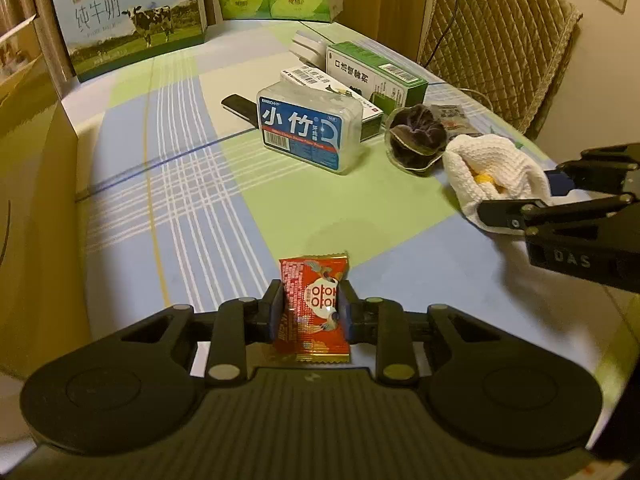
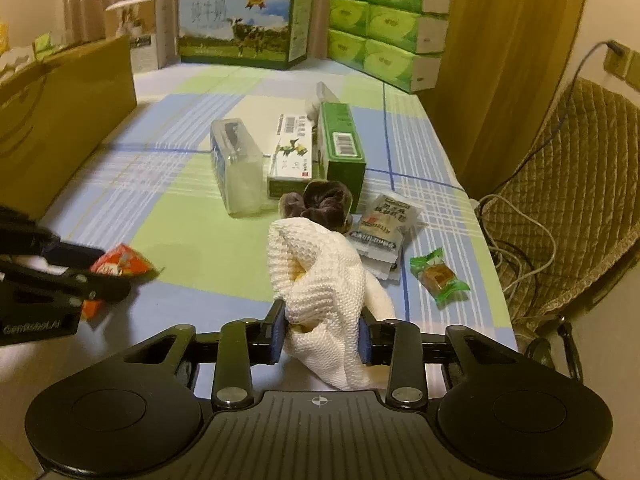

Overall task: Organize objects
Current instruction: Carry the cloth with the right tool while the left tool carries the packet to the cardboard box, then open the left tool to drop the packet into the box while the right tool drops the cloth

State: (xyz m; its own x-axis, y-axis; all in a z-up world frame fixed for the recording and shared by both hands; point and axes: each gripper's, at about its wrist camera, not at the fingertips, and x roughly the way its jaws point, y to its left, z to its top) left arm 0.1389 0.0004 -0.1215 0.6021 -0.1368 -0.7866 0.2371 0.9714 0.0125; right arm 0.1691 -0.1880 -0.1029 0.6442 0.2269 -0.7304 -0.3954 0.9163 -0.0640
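Left gripper (image 1: 311,312) clamped on red snack packet (image 1: 314,304), held above the table (image 1: 180,184). Right gripper (image 2: 322,334) clamped on white knitted pouch (image 2: 328,280). Risks: slick foil slipping out; pouch sagging shut, blocking entry, spilling yellow contents.

Background stuff: a milk carton box (image 2: 244,24) with a cow on it at the far end, stacked green tissue packs (image 2: 388,28) next to it, quilted chair (image 2: 568,184) off to the side with cables.
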